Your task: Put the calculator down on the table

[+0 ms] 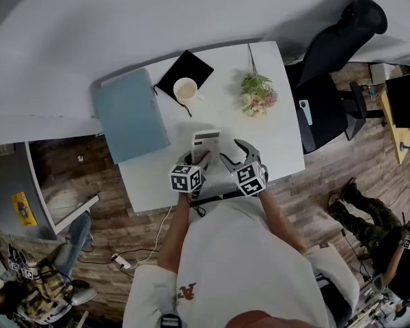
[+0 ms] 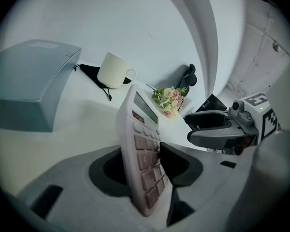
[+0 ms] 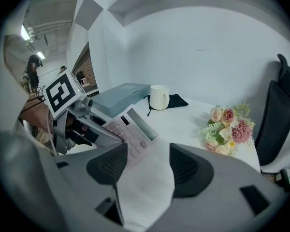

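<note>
Calculator (image 2: 142, 153) first: pale, with pinkish keys, it stood tilted between the jaws of the left gripper (image 1: 198, 160), over the near part of the white table (image 1: 280, 142). Its key face was turned toward the right gripper (image 3: 147, 166). The left jaws were parted. One pad lay against the keys, and a dark gap showed between the calculator's back and the other pad, so nothing clamped it. Whether its far end rested on the tabletop could not be told.

Just beside the calculator, on its key side, the right gripper pointed down at the table with its jaws wide apart and only bare tabletop between them.

Beyond the calculator's far end stood a cream cup (image 1: 185, 89) on a flat black pouch (image 1: 191, 65) with a cord. The head view looked into the cup and showed a pale inside, but whether it held anything could not be told. Left of the calculator and farther back lay a blue-grey box (image 1: 131, 115), closed, its contents hidden. Right of the calculator and farther back lay a small bunch of flowers (image 1: 257, 96), pink and cream with green stems. Well to the calculator's right, past the table's edge, stood a black office chair (image 1: 328, 67).
</note>
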Demonstrator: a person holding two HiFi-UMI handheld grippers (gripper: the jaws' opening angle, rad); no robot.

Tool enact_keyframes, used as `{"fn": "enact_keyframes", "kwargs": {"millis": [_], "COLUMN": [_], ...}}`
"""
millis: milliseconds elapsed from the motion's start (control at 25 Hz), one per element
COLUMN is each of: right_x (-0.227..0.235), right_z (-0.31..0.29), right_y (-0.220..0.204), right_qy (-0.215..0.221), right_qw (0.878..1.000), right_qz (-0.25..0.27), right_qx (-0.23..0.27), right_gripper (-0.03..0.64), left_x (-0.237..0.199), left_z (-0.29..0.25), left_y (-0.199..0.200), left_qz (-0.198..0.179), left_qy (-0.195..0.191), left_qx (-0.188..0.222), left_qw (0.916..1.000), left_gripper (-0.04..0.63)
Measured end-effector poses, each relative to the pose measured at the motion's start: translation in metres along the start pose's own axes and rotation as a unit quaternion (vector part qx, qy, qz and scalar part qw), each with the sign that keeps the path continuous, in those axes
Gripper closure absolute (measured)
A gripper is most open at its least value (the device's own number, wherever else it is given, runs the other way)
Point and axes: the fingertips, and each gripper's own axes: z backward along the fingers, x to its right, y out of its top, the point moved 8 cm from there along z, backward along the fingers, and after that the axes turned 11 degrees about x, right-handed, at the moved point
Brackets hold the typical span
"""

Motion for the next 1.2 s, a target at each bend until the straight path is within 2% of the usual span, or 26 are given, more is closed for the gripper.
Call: {"fn": "enact_keyframes", "kwargs": {"millis": [320, 520, 960, 1200], "right_x": [-0.003, -0.006, -0.010, -0.014], "right_z": [0.000, 0.000, -0.002, -0.003], "right_y": [0.001, 0.001, 0.001, 0.001], "right_qy": [0.003, 0.002, 0.006, 0.007], "right_qw": [1.000, 1.000, 1.000, 1.000], "right_qz": [0.001, 0.002, 0.005, 0.007], "right_qx": [0.001, 0.000, -0.001, -0.001], "right_gripper": [0.342, 0.342, 0.345, 0.345], "left_x": [-0.006, -0.008, -0.016, -0.022], "left_z": [0.006, 0.011, 0.018, 0.024], "left_y": [-0.002, -0.003, -0.004, -0.006], "left_qz": [-0.010, -0.008, -0.015, -0.013], "left_qy": [0.024, 0.026, 0.058, 0.063], "left_qx": [-0.004, -0.004, -0.004, -0.002], "left_qw": [0.9997, 0.9996, 0.9982, 0.9979], "left_gripper": [0.358, 0.317, 0.301, 0.304]}}
